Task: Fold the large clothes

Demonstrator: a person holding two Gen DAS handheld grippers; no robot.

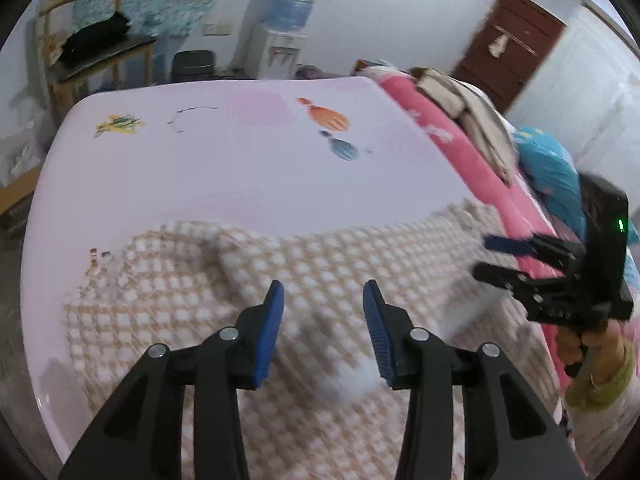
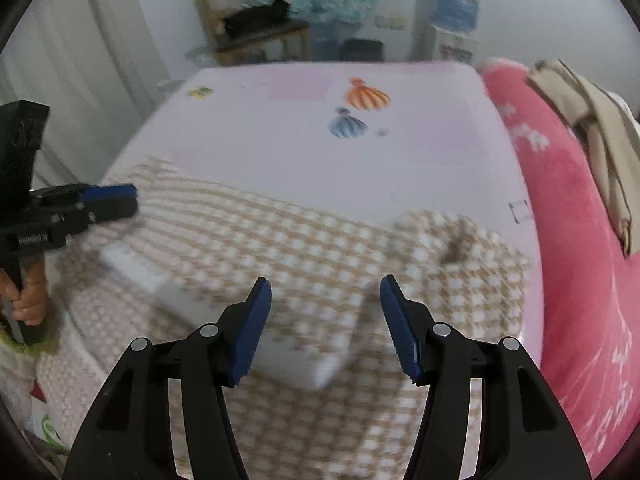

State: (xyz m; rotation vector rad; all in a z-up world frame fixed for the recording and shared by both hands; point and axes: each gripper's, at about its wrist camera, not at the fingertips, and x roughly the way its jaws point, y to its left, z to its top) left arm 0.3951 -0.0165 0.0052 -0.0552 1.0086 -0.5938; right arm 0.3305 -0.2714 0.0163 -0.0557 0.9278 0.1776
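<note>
A beige-and-white checked garment [image 1: 312,280] lies spread on the near part of a bed with a pale pink sheet [image 1: 224,160]. It also shows in the right wrist view [image 2: 320,248], with folds and a white inner layer. My left gripper [image 1: 323,308] hovers over the garment, open and empty. My right gripper [image 2: 326,304] hovers over it too, open and empty. Each gripper shows in the other's view: the right one [image 1: 486,256] at the garment's right side, the left one [image 2: 134,198] at its left side, jaws close together.
A pink blanket [image 2: 580,240] with beige clothes [image 2: 600,128] on it lies along the bed's right side. A blue bundle [image 1: 552,164] sits nearby. A wooden chair [image 1: 92,52], a water dispenser [image 1: 280,40] and a brown door [image 1: 516,40] stand beyond the bed.
</note>
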